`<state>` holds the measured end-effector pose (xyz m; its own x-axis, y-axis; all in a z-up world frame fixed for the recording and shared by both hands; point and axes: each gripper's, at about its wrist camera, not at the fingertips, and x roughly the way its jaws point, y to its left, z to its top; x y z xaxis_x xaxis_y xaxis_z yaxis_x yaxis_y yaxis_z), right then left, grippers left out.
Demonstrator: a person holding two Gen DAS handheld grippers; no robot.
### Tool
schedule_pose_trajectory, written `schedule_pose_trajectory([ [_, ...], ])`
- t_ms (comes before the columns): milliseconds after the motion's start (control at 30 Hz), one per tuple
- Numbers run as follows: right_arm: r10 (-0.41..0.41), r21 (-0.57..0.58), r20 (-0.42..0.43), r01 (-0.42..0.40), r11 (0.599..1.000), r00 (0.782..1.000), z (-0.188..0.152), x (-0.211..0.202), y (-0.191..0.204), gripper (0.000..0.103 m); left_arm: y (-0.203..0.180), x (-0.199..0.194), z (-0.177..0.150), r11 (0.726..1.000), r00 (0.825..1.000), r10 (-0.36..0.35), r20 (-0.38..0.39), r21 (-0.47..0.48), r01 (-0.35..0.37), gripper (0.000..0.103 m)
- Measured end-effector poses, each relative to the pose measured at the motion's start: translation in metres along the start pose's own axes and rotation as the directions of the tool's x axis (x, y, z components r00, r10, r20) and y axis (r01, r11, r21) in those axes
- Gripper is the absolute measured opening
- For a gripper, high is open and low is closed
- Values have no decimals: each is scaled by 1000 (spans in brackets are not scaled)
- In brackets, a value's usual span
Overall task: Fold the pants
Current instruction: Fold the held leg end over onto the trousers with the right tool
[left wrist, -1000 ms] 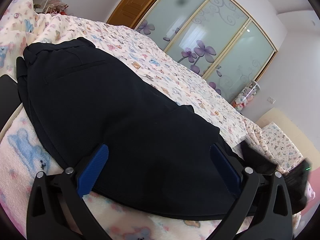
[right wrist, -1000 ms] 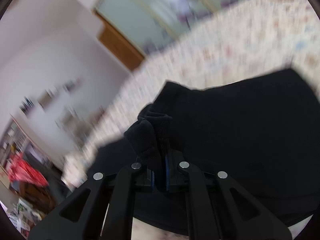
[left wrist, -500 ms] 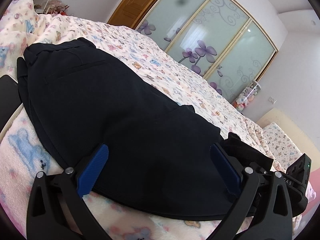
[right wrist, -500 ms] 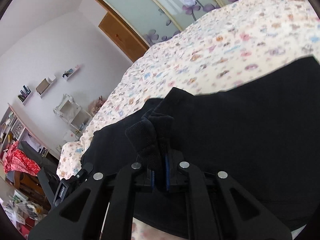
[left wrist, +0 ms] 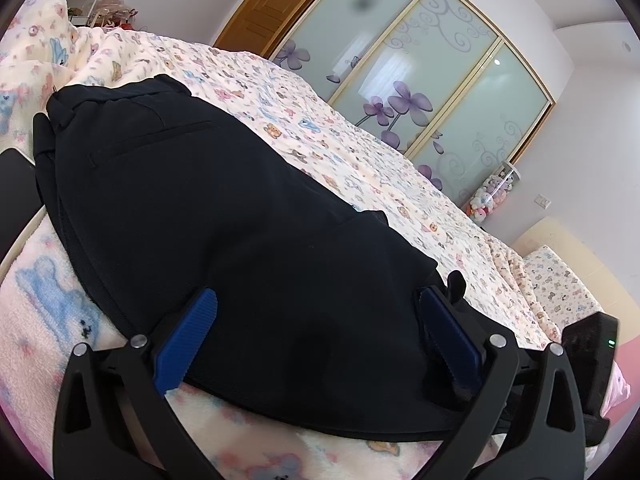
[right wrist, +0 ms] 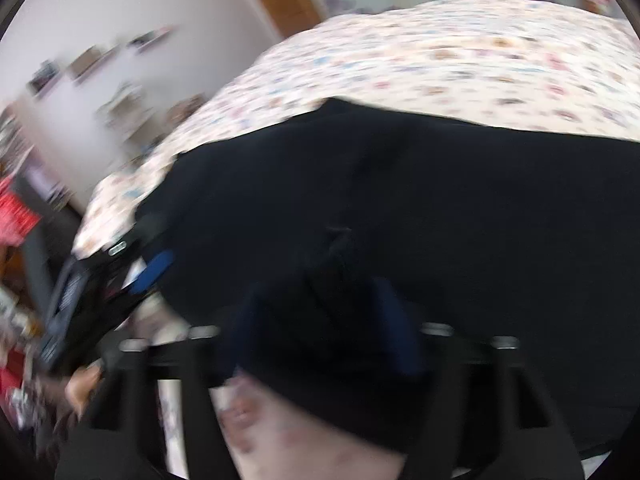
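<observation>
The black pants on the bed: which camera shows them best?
The left wrist view. There the black fabric pants lie sharp on the cartoon-print cream bedspread, from the waistband and slit pocket to the near edge. The right wrist view is motion-blurred; the pants are only a dark featureless mass.

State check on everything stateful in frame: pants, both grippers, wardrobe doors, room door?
pants: folded over, lying flat on the bed, not gripped.
left gripper: open, jaws wide, pants fabric between them but pads not pressing.
right gripper: open; jaws have just been opening, fabric released and lying between them.
wardrobe doors: slid shut.
wooden door: closed.
</observation>
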<state>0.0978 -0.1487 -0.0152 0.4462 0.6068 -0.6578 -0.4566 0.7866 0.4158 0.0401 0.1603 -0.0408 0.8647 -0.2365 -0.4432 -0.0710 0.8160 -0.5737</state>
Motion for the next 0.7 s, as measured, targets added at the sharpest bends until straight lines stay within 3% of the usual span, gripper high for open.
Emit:
schedule_pose_trajectory([
  [67,38,-30,2,-38,999,999,-2,-3,8,74,1,-1,0,1000,1000,-6,-1,-3,5,101],
  [200,146,62,79,-151,987,986,0,-12,-1,76,3,-2,1,1000,1000,-17,-1,-10,17,101],
  [300,180,145,-3,-178,973,984,1,10,-14,79,3,-3,2,1000,1000,-25,1,-13,25,101],
  [367,204,162,32,-206,965,979,0,4,-15,79,4,-5,2,999,999,-38,3,-19,38,101],
  [467,342,269,151,-372,888,927,6,-10,-28,80,7,-8,3,996,997,-72,15,-49,73,101],
  [500,347,294,163,-381,876,924,6,-9,-33,83,8,-9,4,995,997,-79,19,-56,80,101],
  [533,326,313,123,-348,884,937,4,0,-36,85,8,-10,4,994,996,-87,23,-64,88,101],
  [600,277,253,44,-279,926,960,3,13,-27,84,8,-12,4,992,994,-104,34,-70,106,101],
  [700,260,217,65,-268,939,964,7,7,-11,86,7,-16,4,987,990,-136,45,-82,139,101],
])
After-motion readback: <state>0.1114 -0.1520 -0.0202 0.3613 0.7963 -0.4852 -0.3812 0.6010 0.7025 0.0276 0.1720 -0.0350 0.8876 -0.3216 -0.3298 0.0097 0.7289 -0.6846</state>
